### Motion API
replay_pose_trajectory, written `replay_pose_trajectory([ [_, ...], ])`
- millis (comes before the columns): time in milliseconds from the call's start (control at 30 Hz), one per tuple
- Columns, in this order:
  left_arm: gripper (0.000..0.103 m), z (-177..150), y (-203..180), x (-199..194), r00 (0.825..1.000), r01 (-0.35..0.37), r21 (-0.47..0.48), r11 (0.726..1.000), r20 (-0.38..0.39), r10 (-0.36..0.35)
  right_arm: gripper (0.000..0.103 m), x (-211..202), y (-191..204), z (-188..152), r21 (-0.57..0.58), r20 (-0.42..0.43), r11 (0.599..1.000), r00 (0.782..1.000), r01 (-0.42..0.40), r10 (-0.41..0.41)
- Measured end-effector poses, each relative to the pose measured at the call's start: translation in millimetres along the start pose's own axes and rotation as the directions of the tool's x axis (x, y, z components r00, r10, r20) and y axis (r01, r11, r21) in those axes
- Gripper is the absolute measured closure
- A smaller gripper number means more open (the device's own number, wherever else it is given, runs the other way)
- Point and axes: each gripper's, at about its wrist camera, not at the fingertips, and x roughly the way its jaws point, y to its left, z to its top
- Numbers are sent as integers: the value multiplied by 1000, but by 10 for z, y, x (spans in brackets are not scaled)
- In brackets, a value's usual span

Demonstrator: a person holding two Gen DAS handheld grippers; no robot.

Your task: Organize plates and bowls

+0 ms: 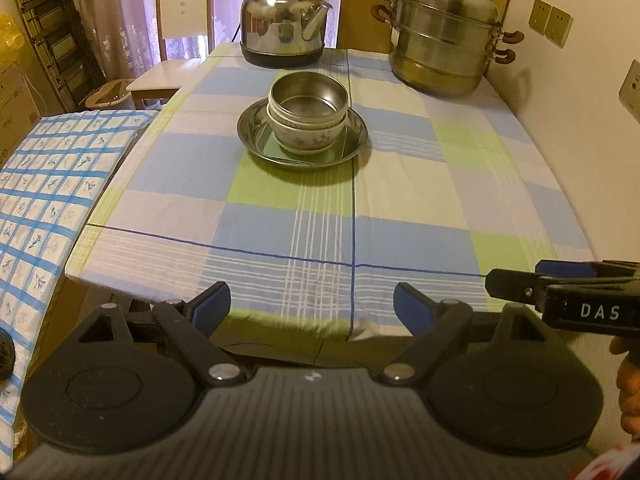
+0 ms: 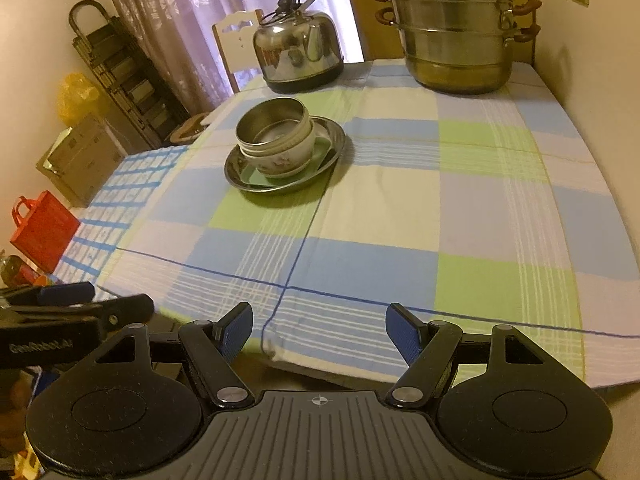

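Observation:
A steel bowl (image 1: 308,94) sits nested on top of white flowered bowls (image 1: 306,136), all stacked on a steel plate (image 1: 360,132) that lies on a green plate. The stack stands at the middle far part of the table; in the right wrist view the steel bowl (image 2: 272,124) and steel plate (image 2: 334,136) are left of centre. My left gripper (image 1: 312,306) is open and empty at the table's near edge, far from the stack. My right gripper (image 2: 320,330) is open and empty, also at the near edge. Each gripper shows in the other's view: the right one (image 1: 516,284), the left one (image 2: 100,304).
A steel kettle (image 1: 286,28) and a tiered steamer pot (image 1: 444,36) stand at the table's far edge. The checked tablecloth (image 1: 400,200) covers the table. A blue-grid cloth surface (image 1: 52,184) lies left. A white chair (image 1: 180,36) stands beyond. A wall is at the right.

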Motion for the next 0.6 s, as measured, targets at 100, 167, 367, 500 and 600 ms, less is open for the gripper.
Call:
replay_pose_trajectory([
  [100, 15, -10, 13, -6, 1000, 2, 4, 1000, 2, -2, 30, 4, 43, -29, -7, -4, 1000, 1000, 1, -1],
  [167, 15, -21, 17, -5, 1000, 7, 4, 1000, 1, -7, 30, 6, 65, -46, -5, -7, 1000, 1000, -1, 0],
  [367, 15, -28, 12, -10, 1000, 26, 7, 1000, 5, -26, 30, -9, 107, -63, -11, -4, 1000, 1000, 10, -10],
  [500, 15, -32, 7, -7, 999, 34, 7, 999, 4, -34, 30, -3, 107, -64, -12, -5, 1000, 1000, 17, -17],
  [600, 15, -33, 6, -9, 999, 41, 7, 999, 6, -41, 30, -6, 107, -68, -14, -5, 1000, 1000, 21, -21],
])
